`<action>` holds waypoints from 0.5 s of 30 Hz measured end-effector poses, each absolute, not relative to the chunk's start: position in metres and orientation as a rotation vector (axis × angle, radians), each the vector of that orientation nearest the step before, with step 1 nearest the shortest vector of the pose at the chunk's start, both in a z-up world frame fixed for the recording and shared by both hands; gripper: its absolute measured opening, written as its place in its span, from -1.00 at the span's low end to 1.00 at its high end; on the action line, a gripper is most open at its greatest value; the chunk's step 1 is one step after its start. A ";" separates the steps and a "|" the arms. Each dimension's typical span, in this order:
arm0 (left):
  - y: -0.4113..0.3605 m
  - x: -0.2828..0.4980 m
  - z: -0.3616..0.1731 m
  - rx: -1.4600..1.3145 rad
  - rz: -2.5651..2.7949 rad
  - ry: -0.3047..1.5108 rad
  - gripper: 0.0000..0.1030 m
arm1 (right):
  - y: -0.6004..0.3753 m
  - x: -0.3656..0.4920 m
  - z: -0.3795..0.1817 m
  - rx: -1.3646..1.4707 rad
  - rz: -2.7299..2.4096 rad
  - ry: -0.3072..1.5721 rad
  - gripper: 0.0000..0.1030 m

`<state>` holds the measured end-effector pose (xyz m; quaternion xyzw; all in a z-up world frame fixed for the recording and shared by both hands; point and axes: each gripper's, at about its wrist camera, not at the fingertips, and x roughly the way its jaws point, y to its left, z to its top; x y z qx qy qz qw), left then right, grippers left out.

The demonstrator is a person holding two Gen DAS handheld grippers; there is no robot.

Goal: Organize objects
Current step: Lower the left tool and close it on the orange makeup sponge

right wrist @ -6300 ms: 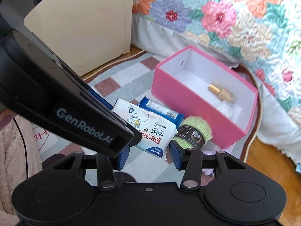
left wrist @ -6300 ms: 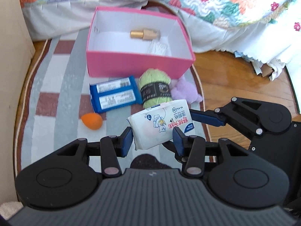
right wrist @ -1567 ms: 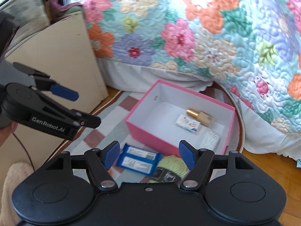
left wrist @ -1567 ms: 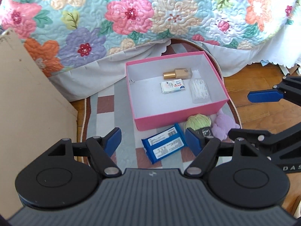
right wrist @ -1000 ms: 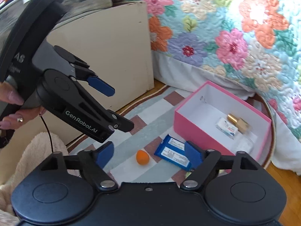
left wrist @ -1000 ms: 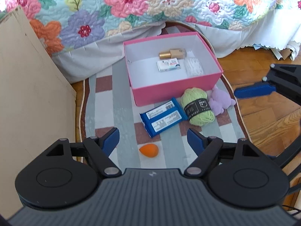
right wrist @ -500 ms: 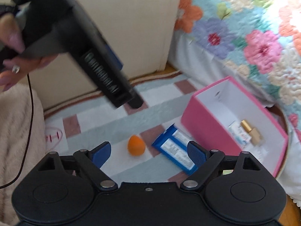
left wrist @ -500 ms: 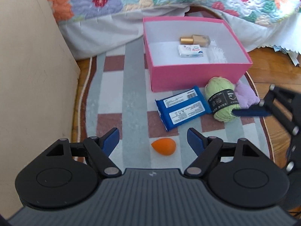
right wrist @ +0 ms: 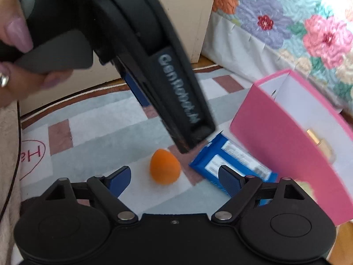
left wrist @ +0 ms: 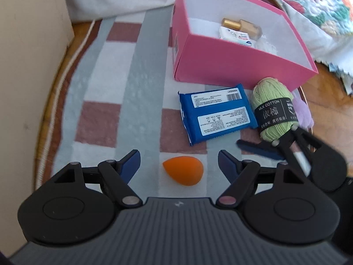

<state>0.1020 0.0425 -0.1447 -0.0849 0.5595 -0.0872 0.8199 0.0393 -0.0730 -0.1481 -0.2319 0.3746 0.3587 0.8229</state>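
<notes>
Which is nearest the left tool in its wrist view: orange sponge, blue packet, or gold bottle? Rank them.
1. orange sponge: on the rug, between the left tool's open fingers.
2. blue packet: farther ahead, slightly right.
3. gold bottle: farthest, inside the pink box.

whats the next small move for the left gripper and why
Probably ease the left gripper down and shut on the orange sponge. Its jaws are open with the sponge lying loose on the rug between them, outside the pink box that already holds other items.

You have a checked rug (left wrist: 123, 70) underfoot; a floral quilt (right wrist: 308, 22) behind; a beige panel (left wrist: 26, 44) beside; wooden floor (left wrist: 331, 101) beyond
</notes>
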 end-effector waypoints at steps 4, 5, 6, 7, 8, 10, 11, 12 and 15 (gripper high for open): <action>0.053 0.104 -0.165 -0.285 -0.171 1.225 0.47 | -0.066 0.039 -0.166 -0.460 0.739 0.805 0.73; 0.056 0.104 -0.170 -0.318 -0.171 1.229 0.47 | -0.065 0.042 -0.169 -0.446 0.738 0.813 0.73; 0.058 0.104 -0.173 -0.339 -0.169 1.228 0.47 | -0.063 0.045 -0.173 -0.426 0.738 0.824 0.71; 0.060 0.104 -0.176 -0.357 -0.165 1.227 0.46 | -0.061 0.046 -0.175 -0.410 0.735 0.834 0.69; 0.061 0.103 -0.180 -0.376 -0.163 1.224 0.44 | -0.059 0.048 -0.178 -0.400 0.727 0.843 0.68; 0.062 0.103 -0.185 -0.401 -0.163 1.224 0.35 | -0.055 0.051 -0.184 -0.382 0.704 0.866 0.56; 0.061 0.103 -0.187 -0.398 -0.161 1.224 0.27 | -0.054 0.053 -0.186 -0.365 0.702 0.883 0.50; 0.060 0.103 -0.189 -0.390 -0.159 1.223 0.21 | -0.054 0.055 -0.187 -0.350 0.698 0.893 0.41; 0.055 0.104 -0.194 -0.369 -0.164 1.230 0.04 | -0.055 0.056 -0.188 -0.315 0.672 0.915 0.24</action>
